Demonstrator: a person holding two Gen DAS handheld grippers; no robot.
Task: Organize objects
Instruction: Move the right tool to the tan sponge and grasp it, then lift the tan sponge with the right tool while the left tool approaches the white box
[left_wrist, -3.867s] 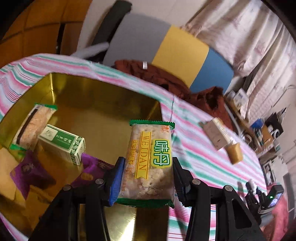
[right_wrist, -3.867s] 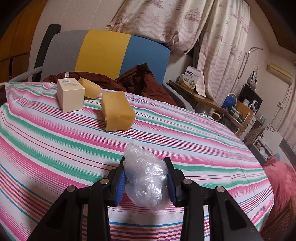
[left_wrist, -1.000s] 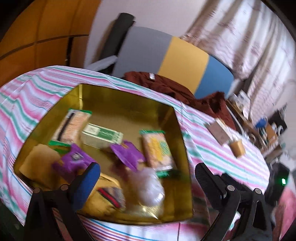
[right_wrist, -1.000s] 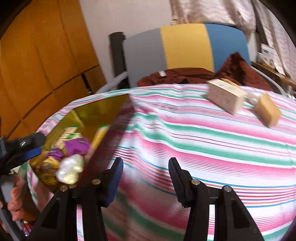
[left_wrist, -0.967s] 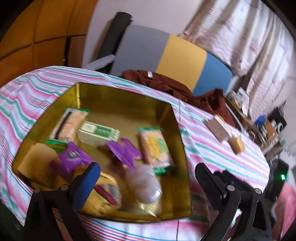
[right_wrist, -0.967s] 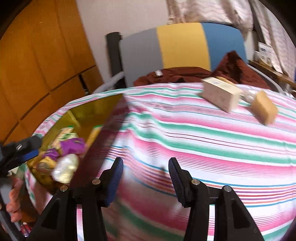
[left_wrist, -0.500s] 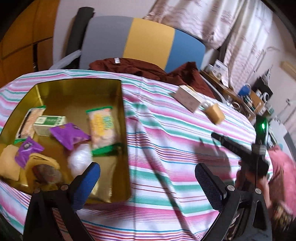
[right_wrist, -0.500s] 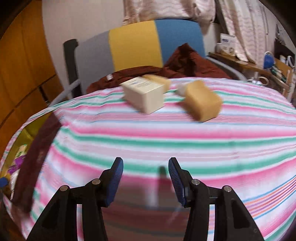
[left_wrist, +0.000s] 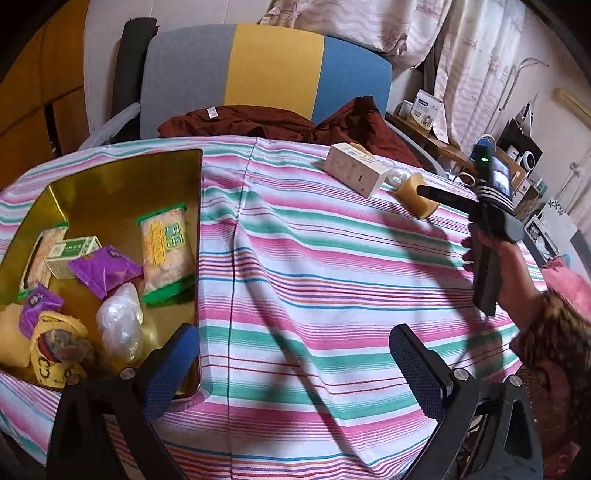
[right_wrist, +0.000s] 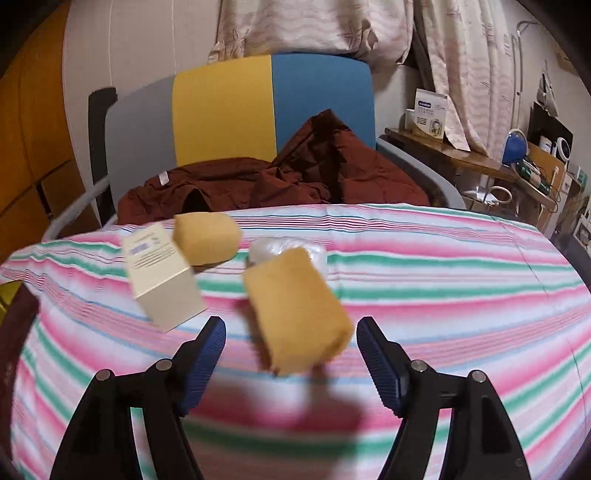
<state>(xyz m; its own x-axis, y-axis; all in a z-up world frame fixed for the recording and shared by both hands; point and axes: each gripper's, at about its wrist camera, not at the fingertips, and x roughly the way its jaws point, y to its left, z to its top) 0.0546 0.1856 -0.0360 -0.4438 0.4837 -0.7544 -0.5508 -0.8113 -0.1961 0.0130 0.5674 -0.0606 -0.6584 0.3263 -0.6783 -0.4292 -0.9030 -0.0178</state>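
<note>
My right gripper (right_wrist: 291, 354) has its jaws opening, and the near yellow sponge block (right_wrist: 295, 310) lies just ahead of the fingertips, roughly centred on the gap, with neither pad on it. My left gripper (left_wrist: 295, 363) is spread wide over bare striped tablecloth (left_wrist: 314, 295) and carries nothing; the gold tray (left_wrist: 110, 177) of sorted snacks lies off its left finger.

What worries me is the crowding ahead of the right fingers. The cream box (right_wrist: 162, 277) stands just beyond the left fingertip, so if I push forward off-centre that finger could shove the box or wedge against it. Behind the block, touching or nearly so, lies a clear plastic bundle (right_wrist: 291, 247); the right wrist view is smeared here, so I can't be sure they are separate. Closing too deep might catch the plastic too.

The block looks soft, so a hard squeeze would deform it and it could spring out sideways. A second sponge (right_wrist: 207, 238) lies behind the box, well beyond the left fingertip.
</note>
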